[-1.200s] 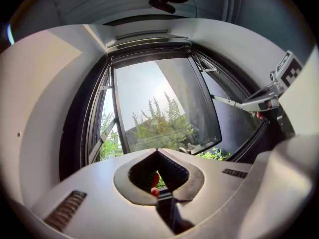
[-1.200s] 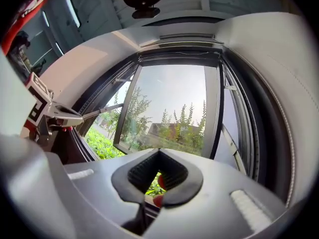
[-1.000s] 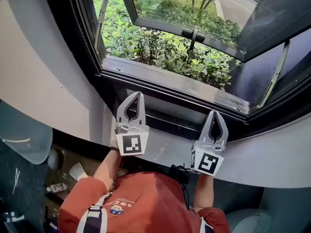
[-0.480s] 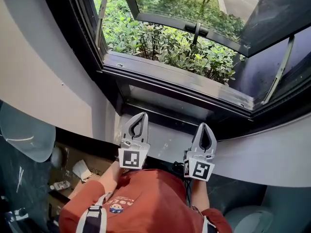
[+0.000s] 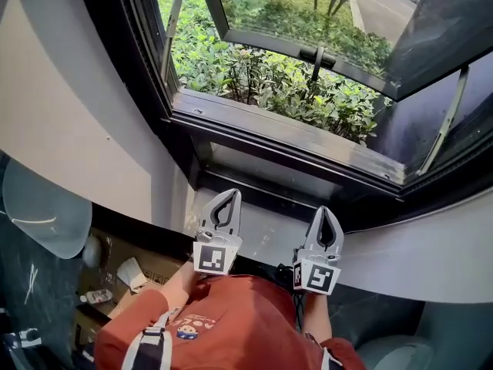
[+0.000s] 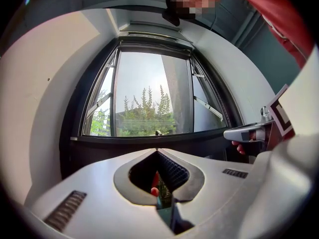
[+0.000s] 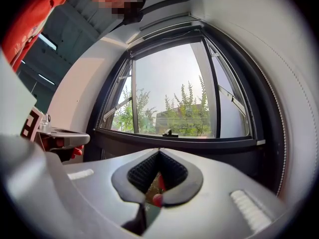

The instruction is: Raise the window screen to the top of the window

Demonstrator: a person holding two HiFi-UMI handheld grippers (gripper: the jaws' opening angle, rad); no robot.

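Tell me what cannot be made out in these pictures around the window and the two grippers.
- Window screen: no view shows any mesh clearly, and the head view's top edge cuts off the upper part of the window.
- Hands: in the head view they are hidden behind the left gripper and the right gripper, both with jaws shut.
- Small things at the head view's lower left: too dark and too small to name.

Left gripper (image 5: 232,194) and right gripper (image 5: 326,210) side by side, slightly apart; both jaws together, empty; tips point far, roughly level.
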